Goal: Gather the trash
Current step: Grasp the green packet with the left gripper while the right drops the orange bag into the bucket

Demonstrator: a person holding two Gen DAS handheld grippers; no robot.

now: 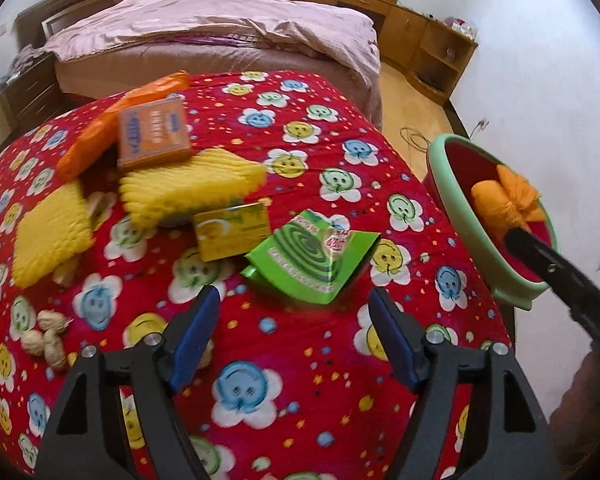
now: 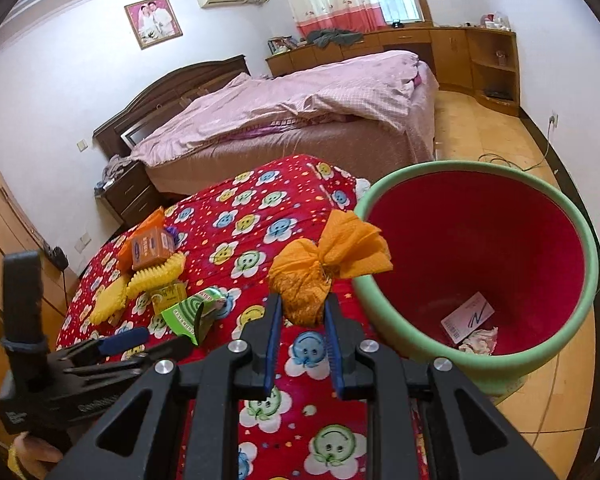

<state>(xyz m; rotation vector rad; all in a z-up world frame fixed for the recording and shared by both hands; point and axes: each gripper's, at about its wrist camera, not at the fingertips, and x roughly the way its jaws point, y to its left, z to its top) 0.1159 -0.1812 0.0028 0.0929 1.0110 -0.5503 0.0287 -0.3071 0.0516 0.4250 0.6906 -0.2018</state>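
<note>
Right tongs (image 2: 300, 316) clamped on knotted orange cloth bundle (image 2: 320, 272), just left of green-rimmed red plastic bin (image 2: 572, 216). Left tongs (image 1: 296, 320) wide, nearest flattened green coil-printed carton (image 1: 312, 256) ahead.

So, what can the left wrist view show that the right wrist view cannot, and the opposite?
Only the left wrist view shows the peanuts near the open left gripper.

Only the right wrist view shows the bin's bottom, with a paper card and a crumpled tissue, and the wedding photo.

Both show the orange bundle gripped by the right gripper, the green-rimmed bin, the green coil box and the bed.
</note>
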